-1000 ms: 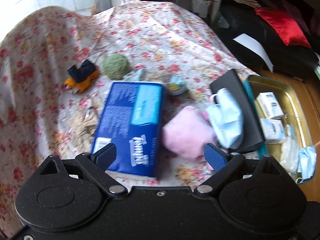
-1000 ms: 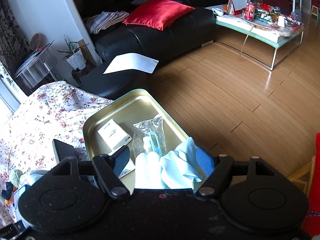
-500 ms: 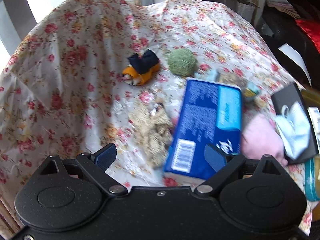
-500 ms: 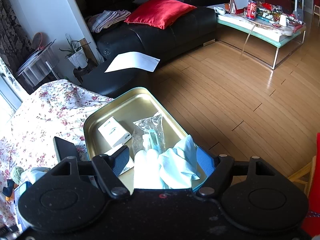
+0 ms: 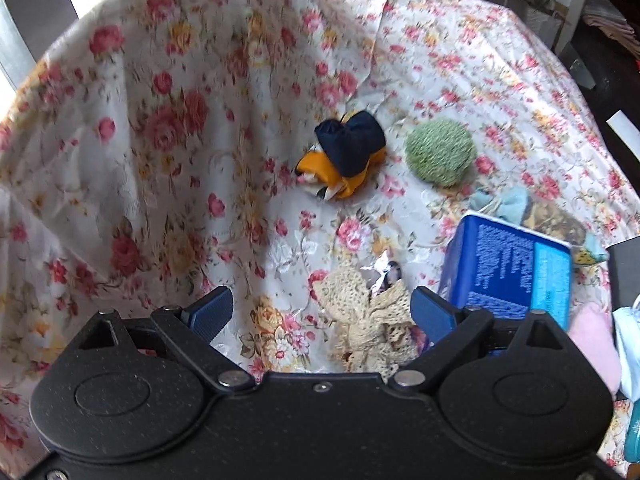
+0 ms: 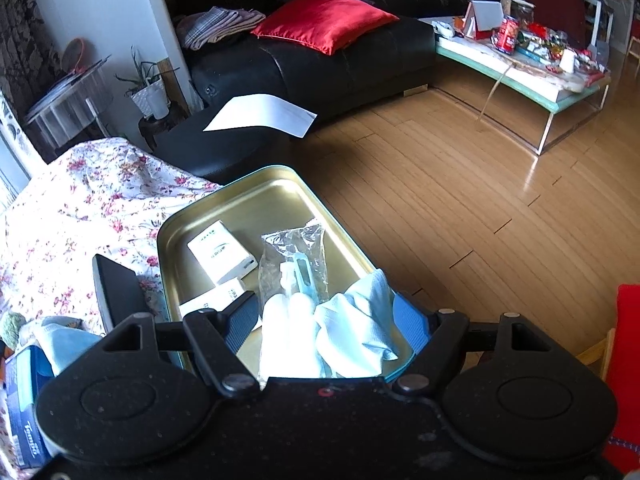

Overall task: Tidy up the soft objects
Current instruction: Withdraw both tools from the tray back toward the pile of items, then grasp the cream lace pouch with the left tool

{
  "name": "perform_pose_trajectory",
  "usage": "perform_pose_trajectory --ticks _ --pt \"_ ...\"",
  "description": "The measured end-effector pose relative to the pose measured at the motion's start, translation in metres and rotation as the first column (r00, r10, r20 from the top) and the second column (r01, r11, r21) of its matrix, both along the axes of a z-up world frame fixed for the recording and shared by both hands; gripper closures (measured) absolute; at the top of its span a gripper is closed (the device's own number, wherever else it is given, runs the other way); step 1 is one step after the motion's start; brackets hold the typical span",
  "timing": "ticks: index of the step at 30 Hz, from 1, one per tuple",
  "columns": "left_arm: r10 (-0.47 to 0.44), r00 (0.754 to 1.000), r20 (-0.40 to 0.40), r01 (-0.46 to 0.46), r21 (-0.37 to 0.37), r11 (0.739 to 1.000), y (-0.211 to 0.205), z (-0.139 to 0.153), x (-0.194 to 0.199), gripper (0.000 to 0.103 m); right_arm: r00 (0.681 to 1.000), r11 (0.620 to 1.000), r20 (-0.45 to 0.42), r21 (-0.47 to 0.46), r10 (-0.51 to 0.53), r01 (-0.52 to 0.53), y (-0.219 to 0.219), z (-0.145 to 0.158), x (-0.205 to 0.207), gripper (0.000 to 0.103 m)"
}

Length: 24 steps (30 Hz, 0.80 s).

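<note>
Care matters most with the left gripper (image 5: 322,312) now: judging by the scene, the beige crocheted lace piece (image 5: 366,330) is the likely pick, so centre it between the wide-open, empty jaws before closing, since it lies nearer the right-hand pad, just beside the blue tissue pack (image 5: 508,270). Descend straight onto the floral cloth (image 5: 160,140) without catching it. Right gripper (image 6: 326,320) hangs over the gold metal tray (image 6: 256,204), jaws part open around the light blue cloth (image 6: 356,328); whether they press it I cannot tell.
</note>
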<state>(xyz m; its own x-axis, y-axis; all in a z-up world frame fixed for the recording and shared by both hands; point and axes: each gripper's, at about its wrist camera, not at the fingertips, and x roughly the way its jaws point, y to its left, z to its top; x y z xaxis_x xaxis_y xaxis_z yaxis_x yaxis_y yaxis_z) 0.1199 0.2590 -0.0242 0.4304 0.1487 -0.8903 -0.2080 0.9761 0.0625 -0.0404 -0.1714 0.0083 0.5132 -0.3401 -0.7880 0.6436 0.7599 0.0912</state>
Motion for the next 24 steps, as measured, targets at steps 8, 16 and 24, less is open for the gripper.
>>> perform_pose_trajectory --ticks 8,16,24 --pt "0.002 0.999 -0.042 -0.006 -0.072 0.997 0.005 -0.02 0.01 0.01 0.998 0.997 -0.05 -0.067 0.044 -0.047 0.016 -0.002 0.011 0.028" --pt "-0.027 0.997 -0.067 0.025 -0.024 0.999 -0.006 -0.04 0.023 0.01 0.997 0.997 -0.061 -0.068 0.037 -0.041 0.017 -0.002 0.014 0.028" --pt "-0.06 0.997 -0.058 0.064 0.074 0.995 0.011 -0.039 0.027 0.008 0.997 0.997 -0.071 -0.071 0.037 -0.043 0.018 -0.004 0.016 0.028"
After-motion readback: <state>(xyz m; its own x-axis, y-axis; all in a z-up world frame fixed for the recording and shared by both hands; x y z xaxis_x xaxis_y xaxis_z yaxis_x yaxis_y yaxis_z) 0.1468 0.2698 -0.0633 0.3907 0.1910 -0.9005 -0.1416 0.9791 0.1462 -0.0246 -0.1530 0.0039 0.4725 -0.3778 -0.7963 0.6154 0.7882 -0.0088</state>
